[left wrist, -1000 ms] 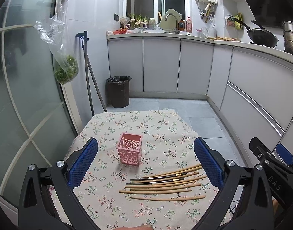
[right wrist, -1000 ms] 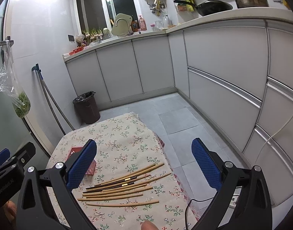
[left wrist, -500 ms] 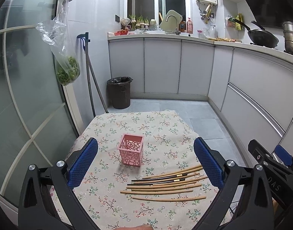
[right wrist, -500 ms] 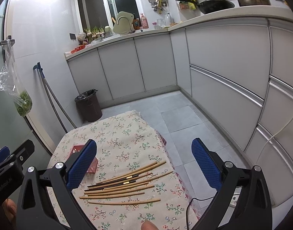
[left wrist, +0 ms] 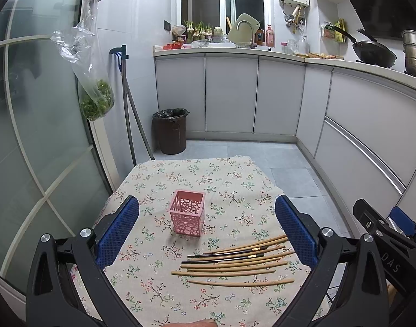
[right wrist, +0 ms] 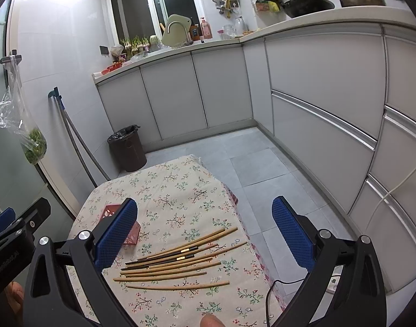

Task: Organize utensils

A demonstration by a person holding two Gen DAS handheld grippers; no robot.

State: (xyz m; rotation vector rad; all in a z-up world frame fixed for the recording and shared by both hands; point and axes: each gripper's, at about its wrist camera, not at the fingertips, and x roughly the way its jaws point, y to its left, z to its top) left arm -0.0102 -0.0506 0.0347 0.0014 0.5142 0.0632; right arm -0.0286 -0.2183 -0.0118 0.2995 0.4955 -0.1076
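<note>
Left gripper (left wrist: 206, 229) wide, empty, framing the pink basket (left wrist: 186, 212); right gripper (right wrist: 205, 231) equally wide above the chopsticks (right wrist: 178, 261), fanned flat on the tabletop (left wrist: 180, 174) (probably for easy picking), basket just beside them.

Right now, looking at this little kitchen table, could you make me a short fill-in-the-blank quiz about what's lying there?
1. The chopsticks lie flat on the flowered ____.
2. The openwork holder standing upright beside them is coloured ____.
3. The holder so far contains ____ chopsticks.
4. The jaws of the left gripper and the right gripper both stand ____, gripping nothing.

Missing words: tablecloth; pink; no; open
</note>
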